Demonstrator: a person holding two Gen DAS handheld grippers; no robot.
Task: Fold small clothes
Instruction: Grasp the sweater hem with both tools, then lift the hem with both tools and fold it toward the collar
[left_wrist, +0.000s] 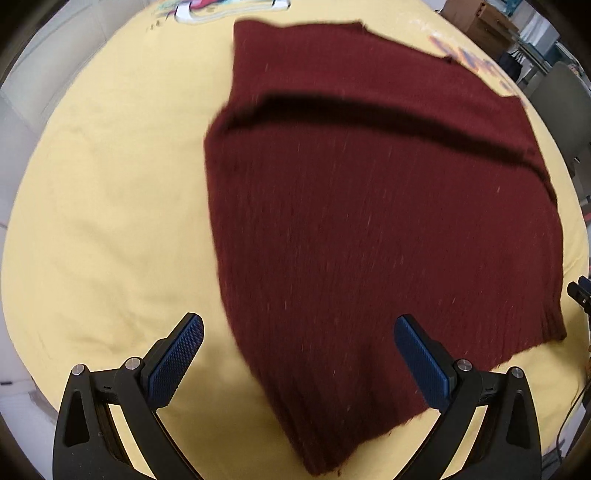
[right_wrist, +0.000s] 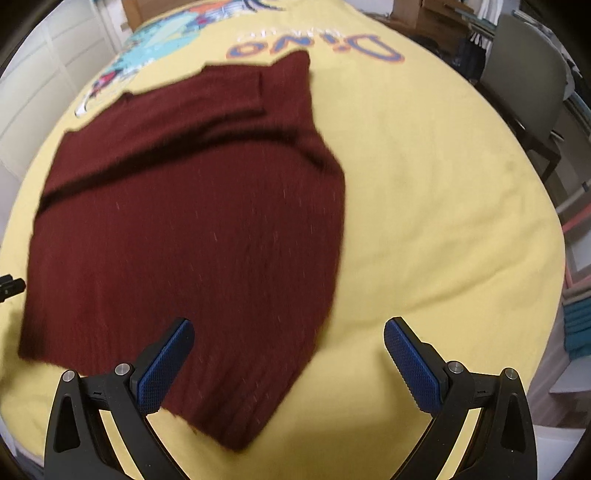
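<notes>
Holding both hand-held grippers above the near hem, we see the sweater (left_wrist: 369, 221) lying flat on the yellow cloth (left_wrist: 110, 221), its top part folded down across the body. Our left hand-held gripper (left_wrist: 298, 356) and right hand-held gripper (right_wrist: 289, 360) are spread wide, gripping nothing.

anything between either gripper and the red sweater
Nothing visible. The maroon sweater lies flat on the yellow cloth, with the open left gripper and open right gripper above its near hem.
</notes>
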